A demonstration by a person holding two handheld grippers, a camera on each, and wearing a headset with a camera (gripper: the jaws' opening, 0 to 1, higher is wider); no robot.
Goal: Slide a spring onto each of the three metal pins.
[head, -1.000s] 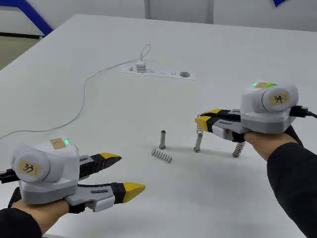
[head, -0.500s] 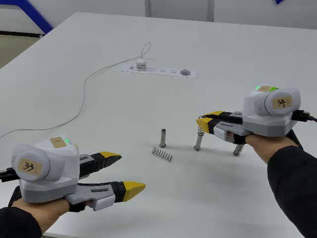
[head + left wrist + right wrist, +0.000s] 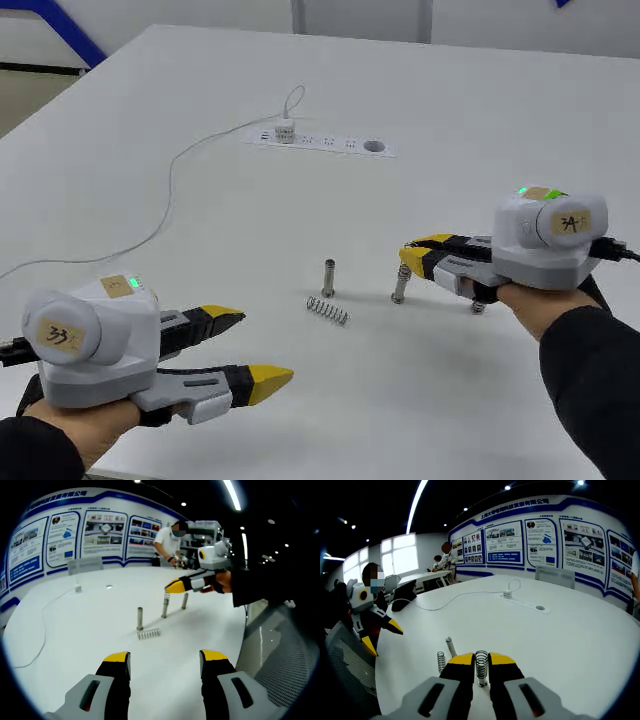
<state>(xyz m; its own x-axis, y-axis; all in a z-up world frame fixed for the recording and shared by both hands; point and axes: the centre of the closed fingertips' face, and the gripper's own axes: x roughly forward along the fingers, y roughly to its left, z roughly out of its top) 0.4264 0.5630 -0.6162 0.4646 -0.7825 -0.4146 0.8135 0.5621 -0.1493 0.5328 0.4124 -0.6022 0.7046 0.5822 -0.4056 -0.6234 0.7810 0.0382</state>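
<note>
1. Step in hand: seating a spring on the second of the three pins. The right hand-held gripper (image 3: 408, 255), right of centre in the head view, has its jaws clamped on the held spring (image 3: 481, 664). In the right gripper view the coil stands upright between the yellow tips.
2. The held spring sits over the top of the middle pin (image 3: 400, 288). The pin's lower shaft shows bare below the jaws, so the coil looks only partly down.
3. The left hand-held gripper (image 3: 258, 346), at the lower left of the head view, has its jaws apart and holds nothing. It hangs over the worktop (image 3: 200, 230), well apart from the pins.
4. The bare pin (image 3: 328, 278) stands upright at frame centre and carries no spring. The loose spring (image 3: 327, 311) lies flat on the worktop just beside the pin's foot, toward the lower edge.
5. The third pin (image 3: 184, 600) stands beyond the middle pin in the left gripper view. Whether it carries a spring cannot be told.
6. Next move, as judged:
   - Keep the held spring in line with the middle pin, press it down to the base, then open the right jaws.
   - Pick up the loose spring, turn it upright and thread it over the bare pin. The idle left hand-held gripper is free for this.
</note>
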